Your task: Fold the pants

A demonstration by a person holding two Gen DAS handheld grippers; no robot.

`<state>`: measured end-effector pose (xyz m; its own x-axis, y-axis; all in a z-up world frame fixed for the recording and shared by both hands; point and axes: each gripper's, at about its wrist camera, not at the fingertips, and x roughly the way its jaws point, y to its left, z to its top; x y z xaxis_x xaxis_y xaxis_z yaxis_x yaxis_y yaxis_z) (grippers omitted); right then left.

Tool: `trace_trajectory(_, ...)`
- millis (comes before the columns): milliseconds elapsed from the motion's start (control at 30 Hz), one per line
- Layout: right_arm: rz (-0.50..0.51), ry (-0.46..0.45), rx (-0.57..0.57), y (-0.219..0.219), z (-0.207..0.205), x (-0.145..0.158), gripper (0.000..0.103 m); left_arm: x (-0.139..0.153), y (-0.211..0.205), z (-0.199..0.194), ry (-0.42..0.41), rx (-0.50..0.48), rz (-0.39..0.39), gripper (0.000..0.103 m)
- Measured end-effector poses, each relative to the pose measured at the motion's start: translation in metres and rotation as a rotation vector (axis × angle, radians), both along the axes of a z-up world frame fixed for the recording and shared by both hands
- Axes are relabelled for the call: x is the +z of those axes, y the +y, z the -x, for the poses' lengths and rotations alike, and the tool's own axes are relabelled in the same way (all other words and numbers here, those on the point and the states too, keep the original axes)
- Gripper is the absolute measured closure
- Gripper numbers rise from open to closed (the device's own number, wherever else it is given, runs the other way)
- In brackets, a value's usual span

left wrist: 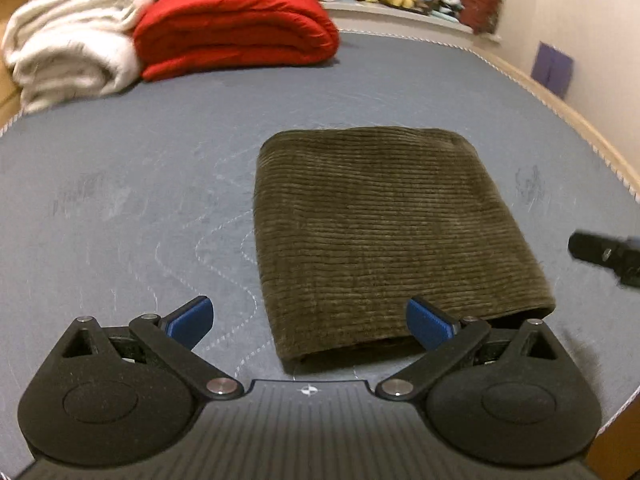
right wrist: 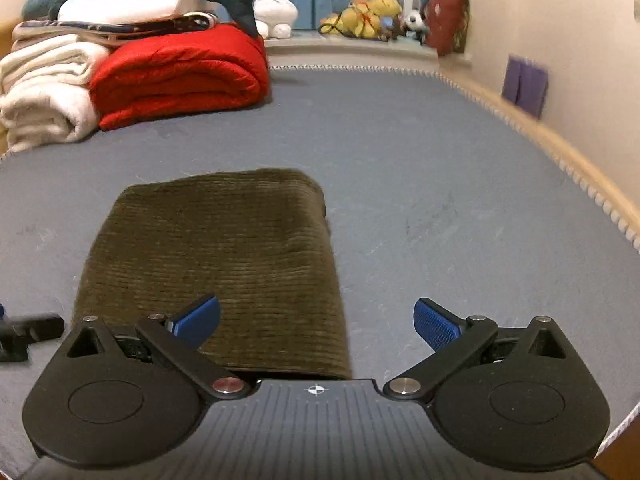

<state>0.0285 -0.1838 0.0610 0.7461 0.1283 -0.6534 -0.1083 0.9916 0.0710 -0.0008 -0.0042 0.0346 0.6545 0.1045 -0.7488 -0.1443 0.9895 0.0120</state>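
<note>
Pants of olive-brown ribbed corduroy, folded into a compact rectangle on the grey-blue quilted mattress.

Both hand-held tools stand fully spread and empty: the left gripper frames the bundle's near left corner, the right gripper its near right corner, blue pads clear of the cloth. Folding appears finished, with layered edges facing the cameras and no loose leg showing. Any remaining move would likely be a light squaring of the edges, or withdrawal. A red folded quilt and cream blanket lie well apart behind.
</note>
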Motion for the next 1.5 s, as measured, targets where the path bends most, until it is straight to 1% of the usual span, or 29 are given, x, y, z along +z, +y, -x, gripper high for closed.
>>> trace_trajectory(67,-0.017,-0.003,0.023,-0.001,0.000,0.003,0.001,-0.002,-0.002,-0.002,0.003,-0.003,-0.005,0.000)
trace_trajectory(133,0.003,-0.014,0.032,0.002,0.000,0.004,0.001,-0.005,0.000,-0.007,0.016,0.010,0.004,0.000)
trace_trajectory(233,0.020,0.005,0.039,0.007,-0.008,0.002,0.001,-0.010,-0.002,-0.013,0.034,0.010,0.019,0.000)
trace_trajectory(367,-0.022,0.015,0.082,0.016,-0.012,0.005,0.001,-0.014,-0.005,-0.026,0.050,-0.005,0.008,0.000)
trace_trajectory(500,-0.017,0.001,0.107,0.023,-0.010,0.009,0.001,-0.016,-0.007,-0.030,0.050,-0.003,0.024,0.000)
trace_trajectory(733,-0.017,0.023,0.107,0.024,-0.013,0.006,0.001,-0.018,-0.006,-0.033,0.052,0.017,0.033,0.000)
trace_trajectory(1500,0.018,0.057,0.110,0.028,-0.014,-0.005,0.001,-0.015,-0.001,-0.027,0.054,0.018,0.048,0.000)
